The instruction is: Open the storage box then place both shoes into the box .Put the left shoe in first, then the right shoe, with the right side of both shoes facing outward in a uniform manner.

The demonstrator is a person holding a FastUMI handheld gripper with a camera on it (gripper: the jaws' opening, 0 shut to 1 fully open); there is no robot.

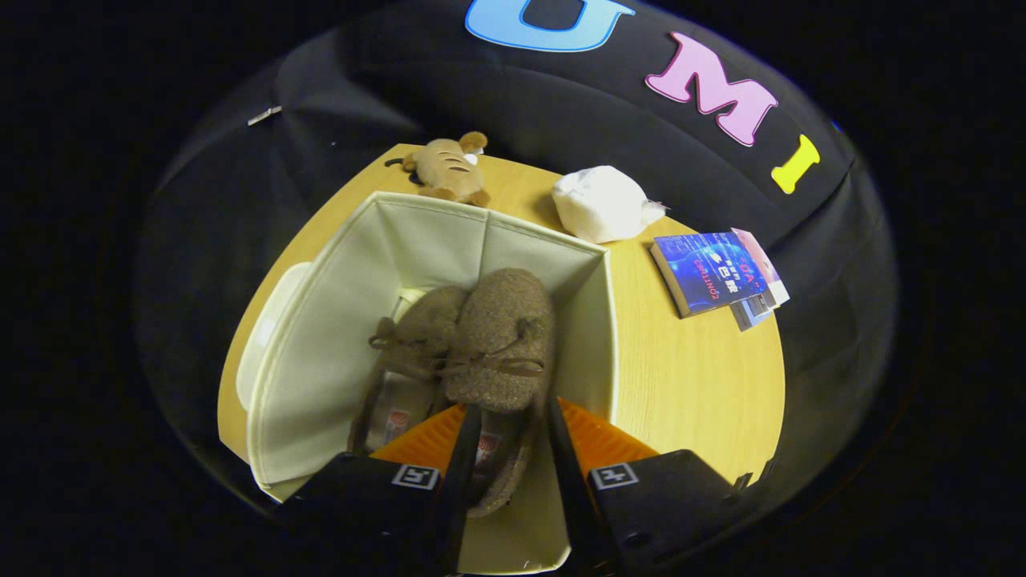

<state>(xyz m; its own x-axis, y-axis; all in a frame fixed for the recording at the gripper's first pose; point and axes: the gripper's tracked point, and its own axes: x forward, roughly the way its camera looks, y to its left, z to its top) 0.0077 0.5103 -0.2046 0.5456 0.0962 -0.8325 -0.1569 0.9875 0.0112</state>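
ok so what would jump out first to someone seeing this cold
The open cream fabric storage box on the wooden table, with two brown fuzzy shoes lying side by side inside it. The gripper straddles the heel of the nearer shoe, its fingers on either side; the other shoe lies beside it. Beyond the box sit a plush toy, a white bundle and a blue book.

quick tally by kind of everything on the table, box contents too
shoes: 2, one beside the other, which lies between the gripper fingers
storage box: 1
plush toy: 1
white bundle: 1
books: 2, stacked
total: 7
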